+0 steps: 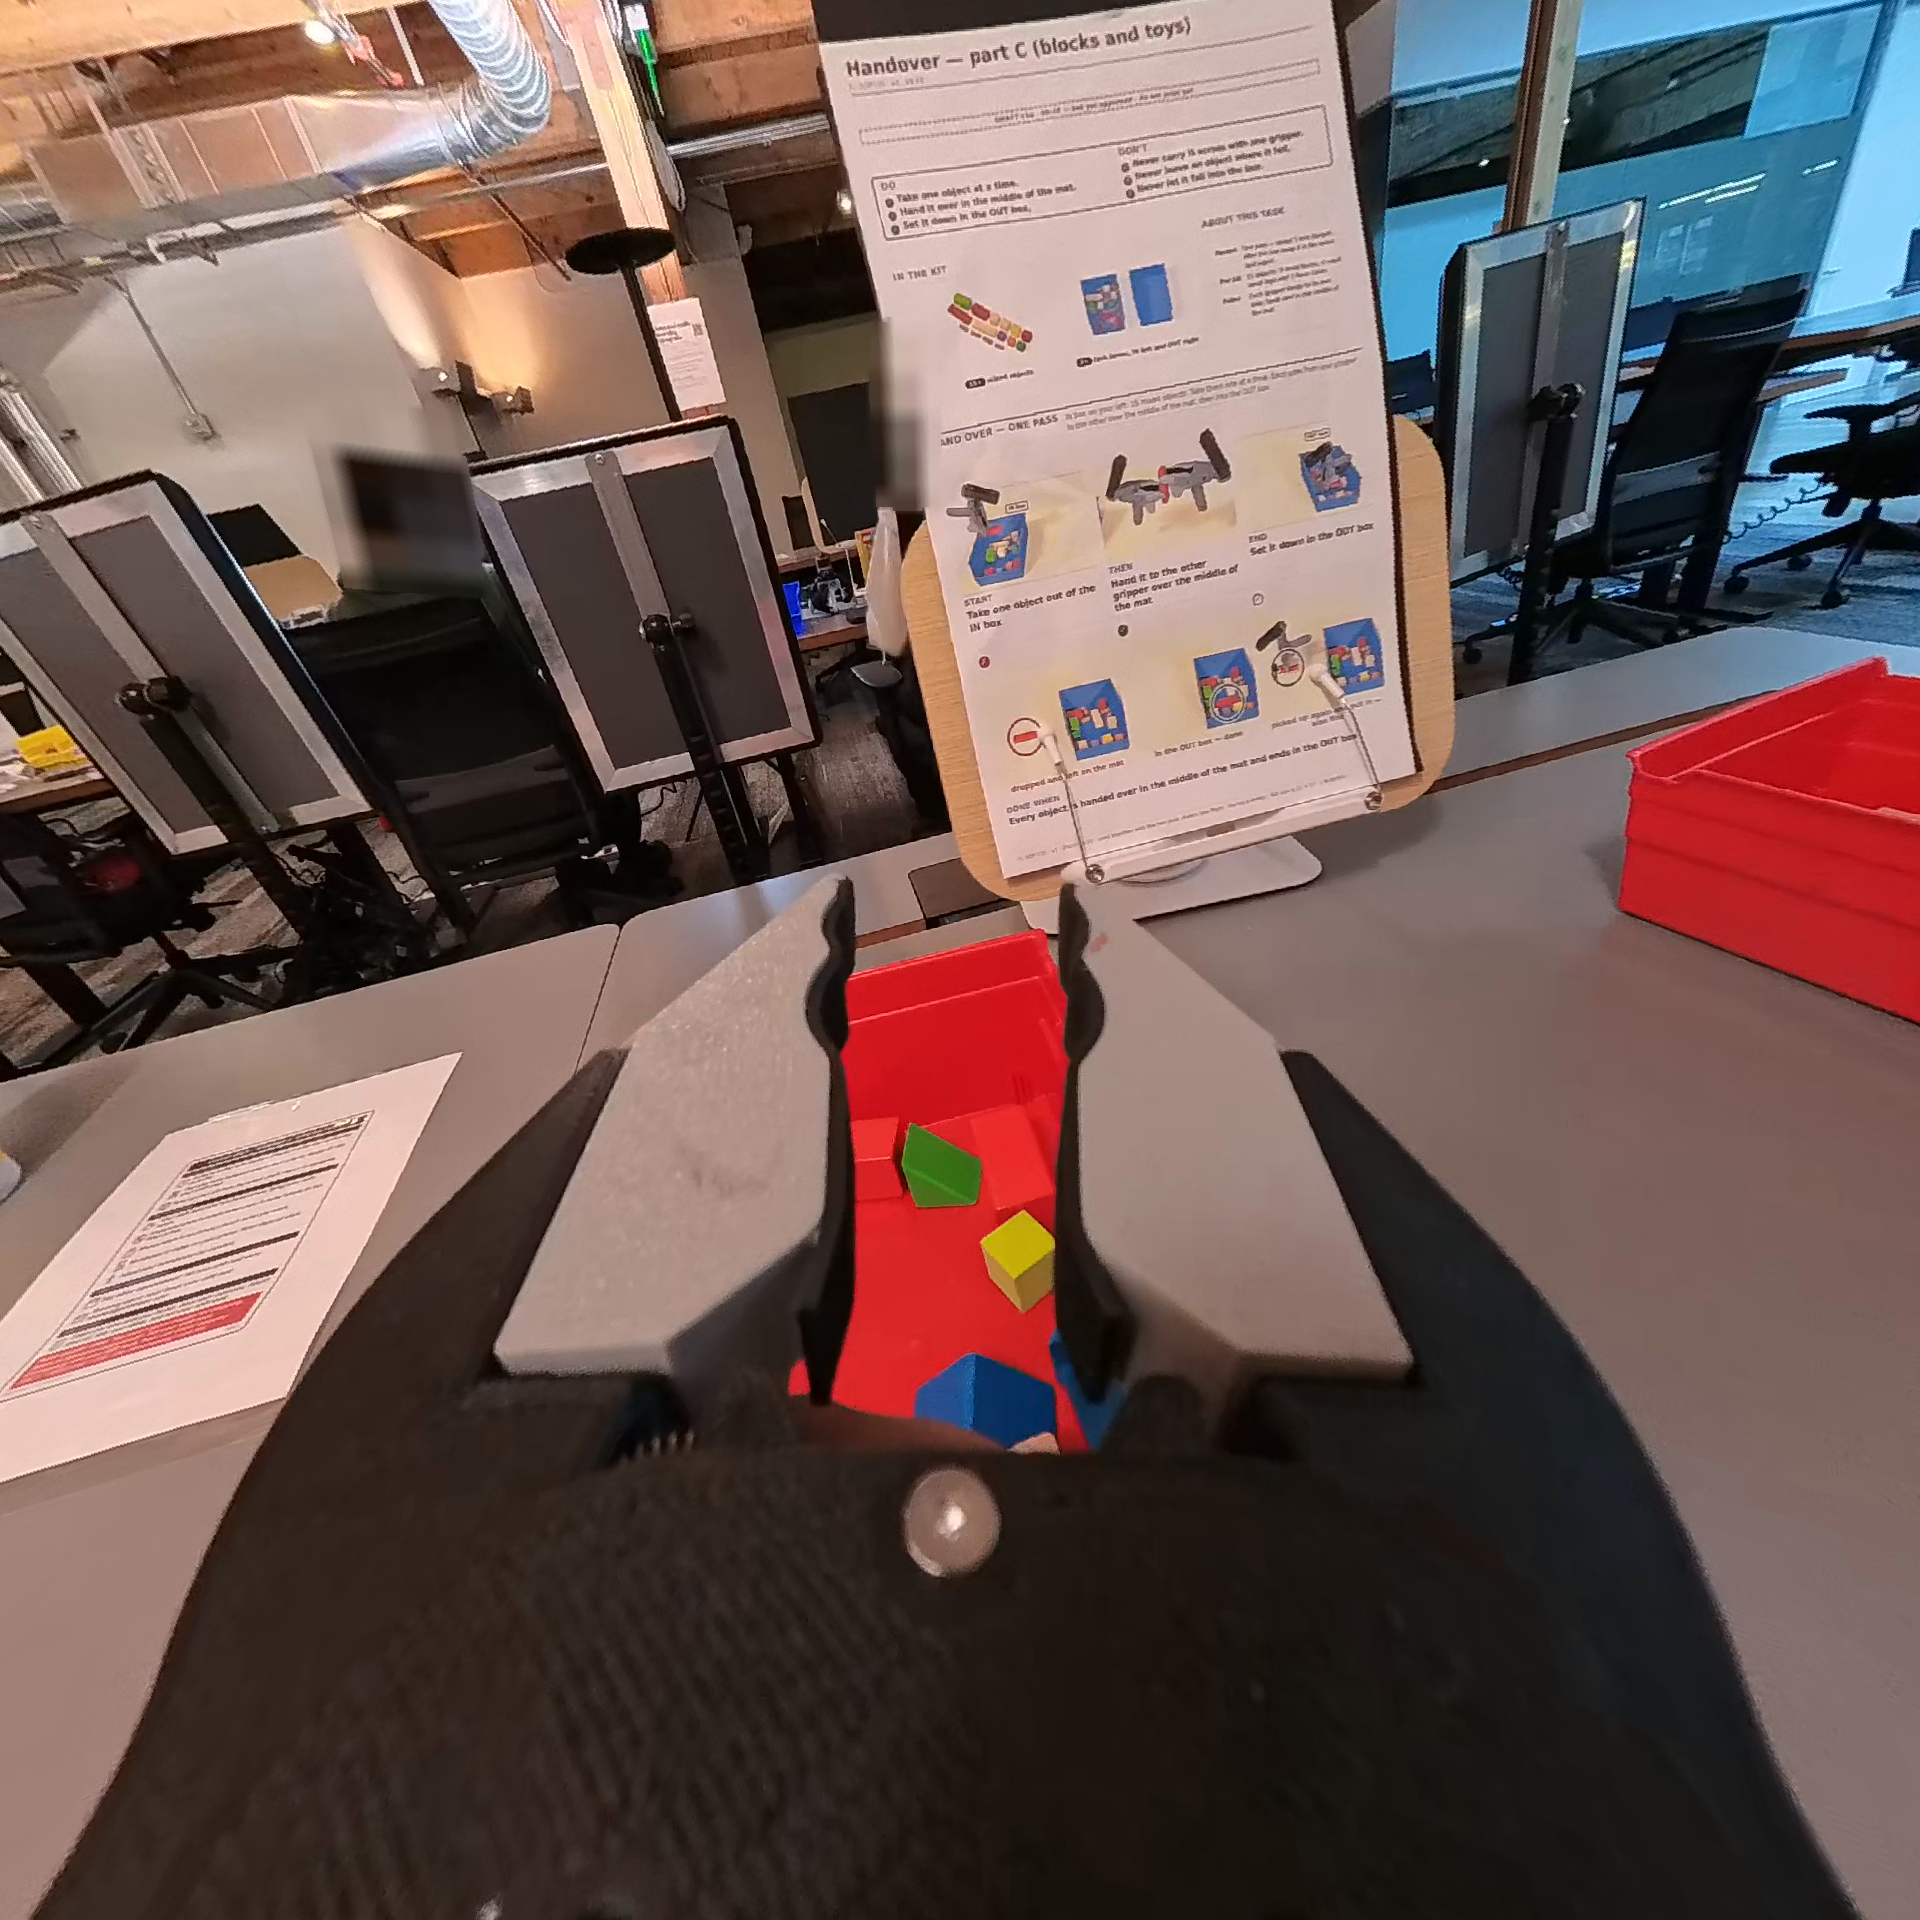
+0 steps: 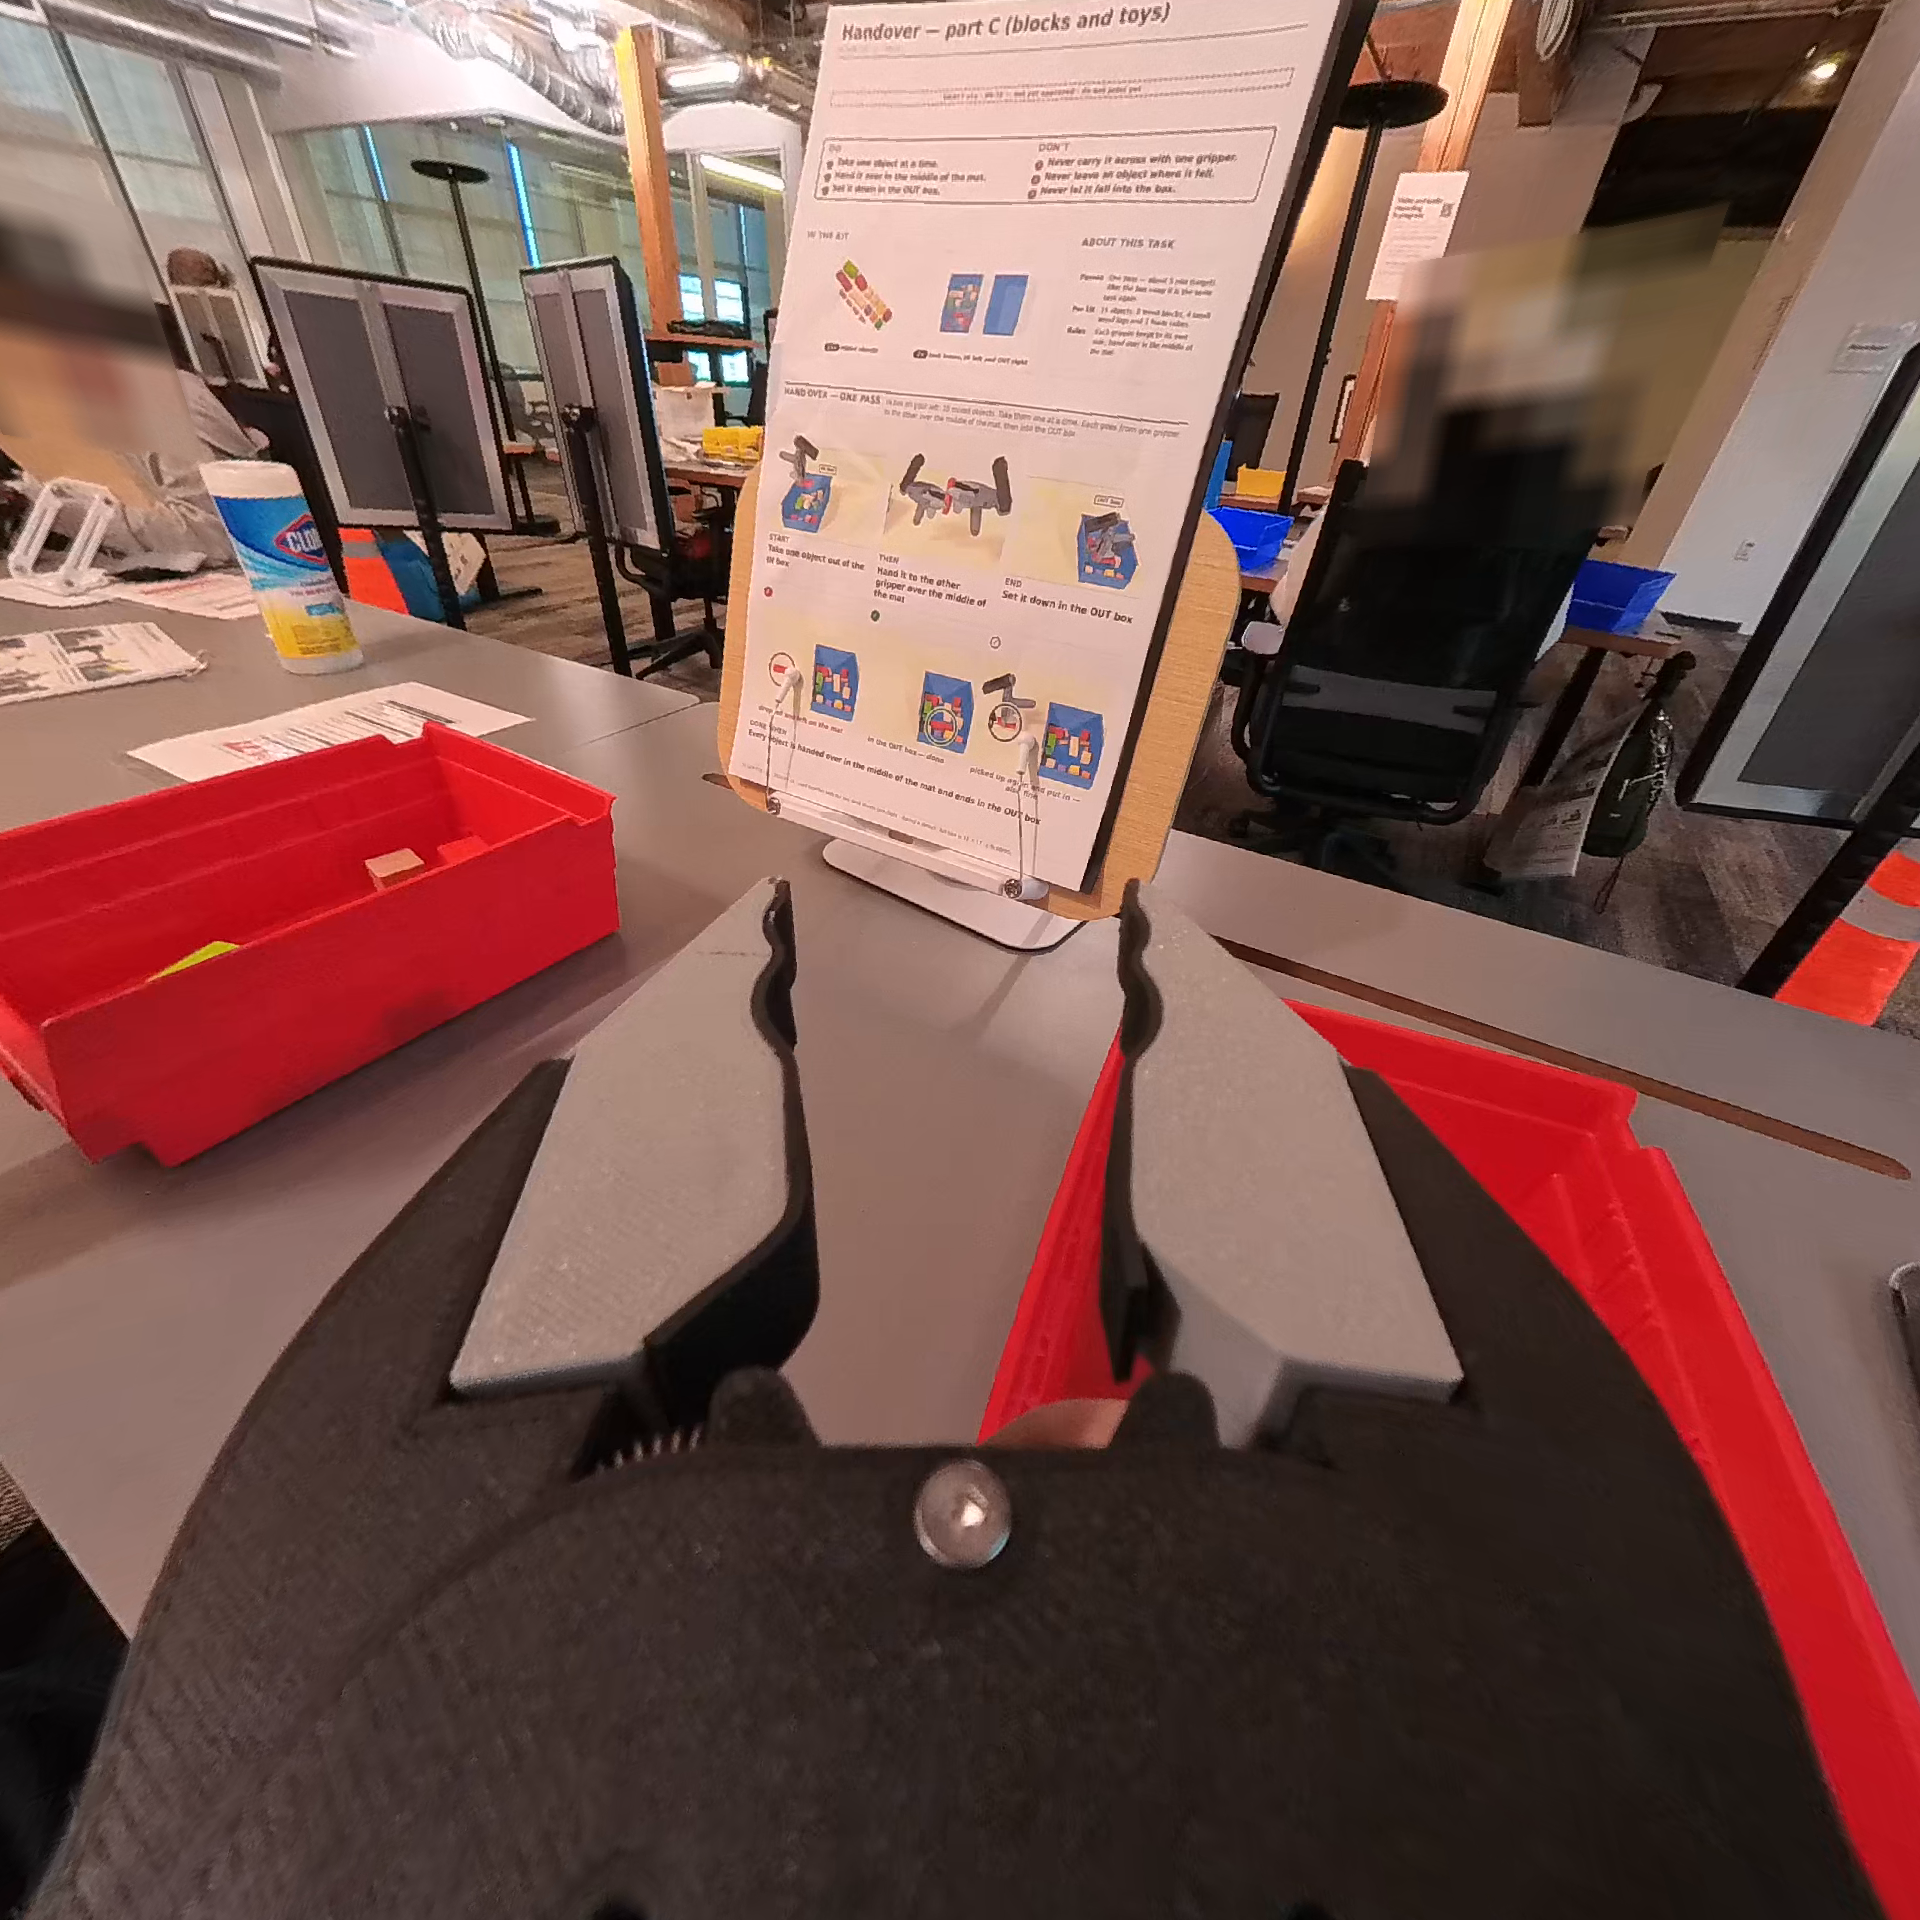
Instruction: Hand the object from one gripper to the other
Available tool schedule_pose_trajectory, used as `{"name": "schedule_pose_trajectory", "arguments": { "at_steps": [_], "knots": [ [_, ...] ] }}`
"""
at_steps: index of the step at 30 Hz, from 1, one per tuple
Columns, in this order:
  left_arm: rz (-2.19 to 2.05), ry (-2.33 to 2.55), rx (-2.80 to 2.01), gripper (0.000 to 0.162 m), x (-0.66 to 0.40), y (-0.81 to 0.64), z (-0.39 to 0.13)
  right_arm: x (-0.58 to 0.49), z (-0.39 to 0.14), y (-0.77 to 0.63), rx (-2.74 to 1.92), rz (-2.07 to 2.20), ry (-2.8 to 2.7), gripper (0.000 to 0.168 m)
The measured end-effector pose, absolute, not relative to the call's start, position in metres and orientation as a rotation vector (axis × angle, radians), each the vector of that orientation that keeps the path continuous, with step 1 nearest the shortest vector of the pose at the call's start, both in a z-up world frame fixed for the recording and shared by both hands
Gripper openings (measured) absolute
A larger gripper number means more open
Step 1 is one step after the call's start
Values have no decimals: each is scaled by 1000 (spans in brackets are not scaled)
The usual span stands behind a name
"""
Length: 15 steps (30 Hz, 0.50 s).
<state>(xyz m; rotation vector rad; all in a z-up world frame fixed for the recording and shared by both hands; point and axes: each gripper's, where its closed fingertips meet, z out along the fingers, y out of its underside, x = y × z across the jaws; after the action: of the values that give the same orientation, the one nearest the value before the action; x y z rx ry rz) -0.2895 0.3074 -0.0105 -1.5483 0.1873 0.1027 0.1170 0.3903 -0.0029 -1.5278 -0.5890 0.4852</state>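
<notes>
Left wrist view: yellow cube [image 1: 1018, 1259] loose in red bin [image 1: 935, 997] among blocks. Judged light, rigid, smooth; grip flat opposite faces. Left claw [image 1: 956, 914] part-open, empty, above. Right claw [image 2: 951, 904] wide, empty, over bench [image 2: 935, 1143].

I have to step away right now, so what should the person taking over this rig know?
Left gripper: open, empty, hanging over the left red bin.
Right gripper: open, empty, over the table at the left edge of the right red bin.
Left bin holds a green wedge, yellow cube, blue blocks and red blocks.
Done: the right bin's contents are mostly hidden, so passes already made cannot be counted.
Left: grasp a block with the left gripper, hand it to the right gripper between the bins, set it in the right bin. The instruction sheet stand is straight ahead.
</notes>
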Motion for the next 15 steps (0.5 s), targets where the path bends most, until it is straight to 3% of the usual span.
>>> {"name": "schedule_pose_trajectory", "arguments": {
  "at_steps": [5, 15],
  "knots": [
    [121, 124, -1644, 36, -317, 319, -34, 116, -3, 389, -1525, 487, -592, 61],
    [173, 118, -2359, 58, -382, 324, -192, 113, -4, 389, -1529, 504, -603, 61]
  ]
}}
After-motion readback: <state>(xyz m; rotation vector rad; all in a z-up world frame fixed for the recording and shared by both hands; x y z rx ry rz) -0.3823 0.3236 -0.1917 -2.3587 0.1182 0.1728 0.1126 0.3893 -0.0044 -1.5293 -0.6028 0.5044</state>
